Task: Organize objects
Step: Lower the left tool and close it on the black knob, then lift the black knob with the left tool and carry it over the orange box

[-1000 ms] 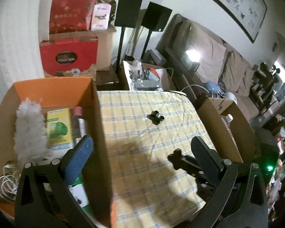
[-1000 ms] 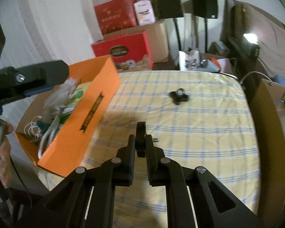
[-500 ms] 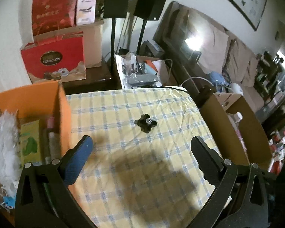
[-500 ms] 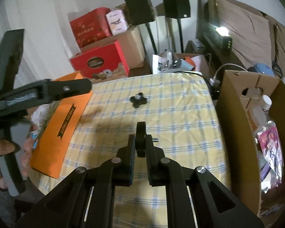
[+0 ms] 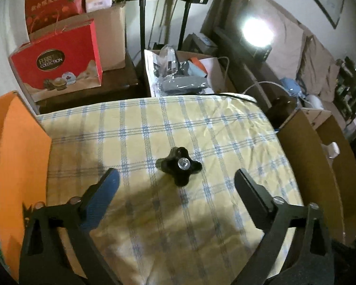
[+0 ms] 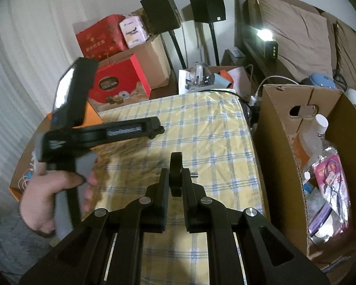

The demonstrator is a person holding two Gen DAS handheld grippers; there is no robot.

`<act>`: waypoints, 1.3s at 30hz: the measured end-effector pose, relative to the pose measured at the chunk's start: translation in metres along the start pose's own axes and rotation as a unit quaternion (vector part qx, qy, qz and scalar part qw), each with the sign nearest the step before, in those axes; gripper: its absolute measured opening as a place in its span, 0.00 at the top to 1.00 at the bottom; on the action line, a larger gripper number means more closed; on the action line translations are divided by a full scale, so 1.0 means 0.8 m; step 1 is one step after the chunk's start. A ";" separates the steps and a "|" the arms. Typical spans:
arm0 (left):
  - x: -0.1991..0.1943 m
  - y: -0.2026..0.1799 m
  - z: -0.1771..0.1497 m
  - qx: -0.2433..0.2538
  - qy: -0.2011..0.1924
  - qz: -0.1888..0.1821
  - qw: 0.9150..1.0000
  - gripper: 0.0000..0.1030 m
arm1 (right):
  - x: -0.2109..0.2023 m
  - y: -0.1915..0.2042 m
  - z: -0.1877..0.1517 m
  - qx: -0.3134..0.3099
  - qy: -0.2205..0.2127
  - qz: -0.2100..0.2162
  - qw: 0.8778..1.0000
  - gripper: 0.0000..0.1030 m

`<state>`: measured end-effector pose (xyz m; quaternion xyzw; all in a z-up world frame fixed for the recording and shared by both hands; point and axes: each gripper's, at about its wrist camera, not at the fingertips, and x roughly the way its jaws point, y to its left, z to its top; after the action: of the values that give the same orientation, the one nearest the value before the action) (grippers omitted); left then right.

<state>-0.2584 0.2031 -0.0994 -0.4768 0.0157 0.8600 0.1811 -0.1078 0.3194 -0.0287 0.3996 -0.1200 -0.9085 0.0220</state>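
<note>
Hovering over the checked yellow cloth on the surface (image 5: 201,123), the left gripper (image 5: 175,185) is sitting with its jaws spread wide and nothing between them. Right ahead of it a black star knob (image 5: 179,165) is lying on the cloth, shiny metal insert facing up, roughly centred between the two fingers but a bit farther out, not touching either one.

Over on the other side, the right gripper (image 6: 175,182) is clamping tight on a second black knob (image 6: 175,166), held edge-on and upright, with its little threaded stud (image 6: 194,175) poking out to the right. That one is up off the cloth.

An orange box (image 5: 19,166) is sitting at the left edge of the surface, and a brown cardboard box (image 6: 296,142) is standing at the right with a clear bottle (image 6: 313,135) and some packets inside. From the right wrist view you can see the person's left hand (image 6: 49,190) wrapping around the left tool's handle, a bit blurry. Far behind, red gift boxes (image 5: 57,64) and two black speakers on stands (image 6: 206,4) are stacked up against the wall.
</note>
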 end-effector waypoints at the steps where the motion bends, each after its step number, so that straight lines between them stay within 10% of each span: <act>1: 0.005 -0.001 0.000 0.000 0.003 0.002 1.000 0.15 | 0.001 -0.001 0.001 0.000 0.000 0.000 1.000 0.92; 14: 0.038 -0.022 -0.007 0.027 -0.006 0.027 0.999 0.58 | 0.017 -0.015 0.007 0.003 0.006 -0.001 1.000 0.92; 39: -0.097 0.006 -0.040 0.012 -0.064 -0.020 0.998 0.58 | 0.012 0.009 0.033 -0.011 -0.038 -0.034 0.999 0.91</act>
<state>-0.1967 0.1692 -0.0534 -0.4187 0.0043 0.8848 0.2047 -0.1341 0.3168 -0.0167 0.3680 -0.0973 -0.9247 -0.0090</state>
